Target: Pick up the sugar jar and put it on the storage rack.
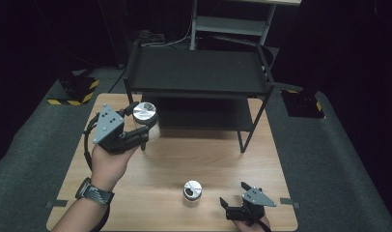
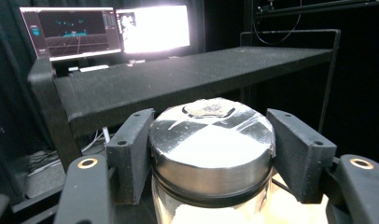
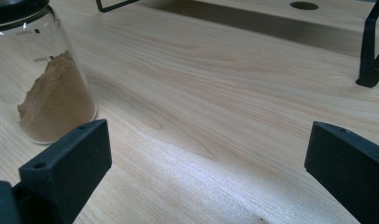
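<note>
**Carrying the Lidded Jar Toward the Shelf**

I am holding a jar (image 1: 147, 122) in my left claw (image 1: 136, 131). The two pads (image 2: 131, 154) are pressing on opposite sides of its metal lid (image 2: 213, 144), just below the top rim, so the jar is hanging upright between them and its glass body is dropping away underneath. I am gripping at the lid because it is the widest and stiffest part, and the glass below offers a less sure hold. The jar is sitting squarely between my pads, centred, and not leaning to either side.

Directly ahead of this claw, and slightly above the lid, the black shelf (image 1: 196, 72) is standing. I judge I am bringing the jar level with its lower space or its top, and the front edge (image 2: 131, 93) is the thing to clear.

My right claw (image 1: 242, 205) is resting low over the table (image 1: 208, 154) with its jaws spread wide and nothing between them. A second jar (image 3: 47, 88), part-filled with brown powder (image 3: 57, 102), is standing ahead of it and off toward its left jaw, apart from the pad. I am keeping this claw open beside it, in my judgement, so that it is ready to take that jar next.
</note>
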Demonstrator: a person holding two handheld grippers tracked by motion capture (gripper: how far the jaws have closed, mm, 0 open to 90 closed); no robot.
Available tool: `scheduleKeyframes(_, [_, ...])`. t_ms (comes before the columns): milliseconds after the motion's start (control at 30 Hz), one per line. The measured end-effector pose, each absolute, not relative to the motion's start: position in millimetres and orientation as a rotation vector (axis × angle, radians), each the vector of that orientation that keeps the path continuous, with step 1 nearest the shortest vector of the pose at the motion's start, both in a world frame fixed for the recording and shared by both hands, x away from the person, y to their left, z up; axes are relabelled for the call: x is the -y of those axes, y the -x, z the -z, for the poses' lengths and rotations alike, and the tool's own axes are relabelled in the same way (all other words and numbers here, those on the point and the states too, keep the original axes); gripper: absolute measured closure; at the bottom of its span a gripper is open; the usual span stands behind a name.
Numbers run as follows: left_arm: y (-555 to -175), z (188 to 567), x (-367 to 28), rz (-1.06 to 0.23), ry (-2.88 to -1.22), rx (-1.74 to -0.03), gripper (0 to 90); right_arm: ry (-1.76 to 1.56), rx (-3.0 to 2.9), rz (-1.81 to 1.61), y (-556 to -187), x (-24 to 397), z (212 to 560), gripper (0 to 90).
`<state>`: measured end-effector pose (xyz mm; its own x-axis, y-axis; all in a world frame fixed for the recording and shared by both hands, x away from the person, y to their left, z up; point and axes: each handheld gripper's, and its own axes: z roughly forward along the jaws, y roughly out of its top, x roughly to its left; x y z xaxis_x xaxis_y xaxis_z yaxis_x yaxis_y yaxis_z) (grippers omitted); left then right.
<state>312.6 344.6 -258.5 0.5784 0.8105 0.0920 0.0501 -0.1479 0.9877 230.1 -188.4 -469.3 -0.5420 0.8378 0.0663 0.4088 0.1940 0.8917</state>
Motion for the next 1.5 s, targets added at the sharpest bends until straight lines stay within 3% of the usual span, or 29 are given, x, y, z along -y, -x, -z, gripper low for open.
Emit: scheduleKeyframes(1500, [-358,191,-317,-0.819,-1.503,-0.713,34.8,-1.144,-2.055,-1.321,-232,191,470,0.3])
